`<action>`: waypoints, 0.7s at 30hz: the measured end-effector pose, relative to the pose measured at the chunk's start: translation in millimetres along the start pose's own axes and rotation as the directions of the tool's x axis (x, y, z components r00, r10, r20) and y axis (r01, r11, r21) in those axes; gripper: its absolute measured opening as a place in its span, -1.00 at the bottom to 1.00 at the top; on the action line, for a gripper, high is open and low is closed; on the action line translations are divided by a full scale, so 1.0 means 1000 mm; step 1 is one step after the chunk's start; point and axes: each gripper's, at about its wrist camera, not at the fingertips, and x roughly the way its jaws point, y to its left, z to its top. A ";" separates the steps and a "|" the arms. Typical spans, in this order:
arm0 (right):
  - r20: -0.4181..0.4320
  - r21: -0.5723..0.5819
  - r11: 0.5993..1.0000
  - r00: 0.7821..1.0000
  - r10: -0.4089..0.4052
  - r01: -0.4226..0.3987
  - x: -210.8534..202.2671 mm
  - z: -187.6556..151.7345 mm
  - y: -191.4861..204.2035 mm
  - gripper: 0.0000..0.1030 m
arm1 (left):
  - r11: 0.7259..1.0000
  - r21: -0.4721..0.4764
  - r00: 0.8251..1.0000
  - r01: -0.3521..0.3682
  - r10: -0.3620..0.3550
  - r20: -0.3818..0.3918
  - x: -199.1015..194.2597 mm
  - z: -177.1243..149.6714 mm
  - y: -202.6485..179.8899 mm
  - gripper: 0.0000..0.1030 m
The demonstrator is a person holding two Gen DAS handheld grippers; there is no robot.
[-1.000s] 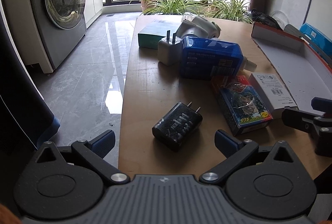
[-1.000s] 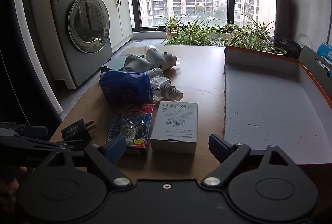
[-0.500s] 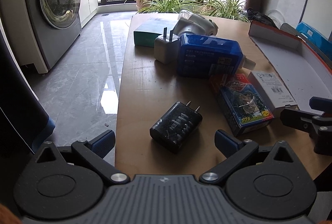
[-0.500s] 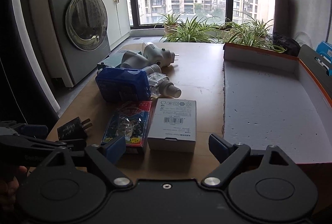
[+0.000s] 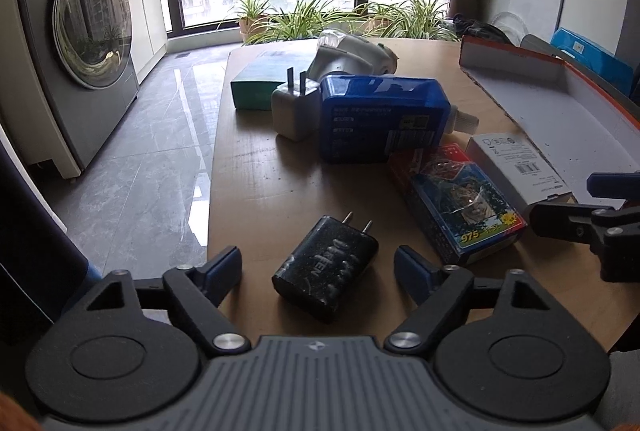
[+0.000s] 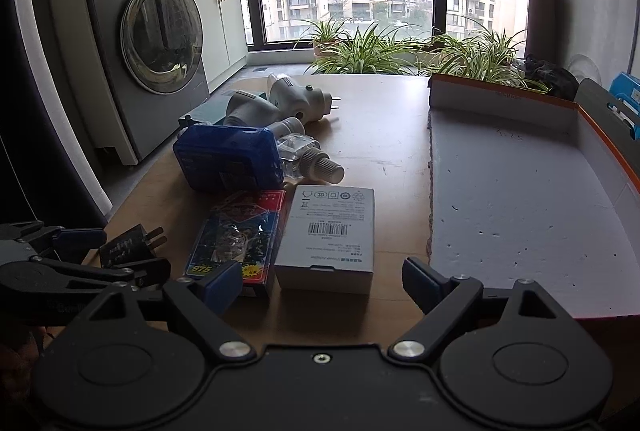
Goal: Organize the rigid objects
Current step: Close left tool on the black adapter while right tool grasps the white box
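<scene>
A black wall charger [image 5: 326, 267] lies prongs away on the wooden table [image 5: 272, 183], between the fingers of my left gripper [image 5: 318, 265]. Its jaws are closing, and a gap still shows on each side of the charger. My right gripper [image 6: 322, 281] stands open at the near end of a white barcode box [image 6: 326, 231], not touching it. Beside that box lies a colourful card pack [image 6: 236, 235]. Behind them are a blue box [image 6: 228, 161], a clear bottle [image 6: 308, 155] and white plug adapters [image 6: 296, 97]. The left gripper [image 6: 80, 255] also shows at the right wrist view's left edge.
A wide shallow tray [image 6: 520, 199] with an orange rim fills the table's right side. A white charger [image 5: 294, 111] and a green box [image 5: 260, 83] sit further back. The table's left edge [image 5: 212, 191] drops to a grey floor, with a washing machine [image 5: 92, 31] beyond.
The left gripper's fingers have drawn inward around the black charger, and its view has rolled slightly. The right gripper has barely shifted and stays open.
</scene>
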 end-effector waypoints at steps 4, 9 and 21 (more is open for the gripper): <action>-0.001 -0.039 0.999 1.000 -0.015 0.015 0.004 0.000 0.005 0.98 | 1.000 0.012 0.999 0.022 -0.022 0.035 -0.003 0.000 -0.007 -0.23; 0.022 -0.076 0.996 0.999 -0.039 0.040 0.004 0.009 0.006 0.98 | 0.999 -0.027 0.998 0.025 -0.024 0.053 -0.003 -0.001 -0.008 -0.30; -0.172 -0.026 1.000 0.985 -0.015 0.010 0.057 0.035 -0.016 0.82 | 0.993 -0.114 0.997 0.043 -0.035 0.073 -0.008 0.005 -0.009 -0.29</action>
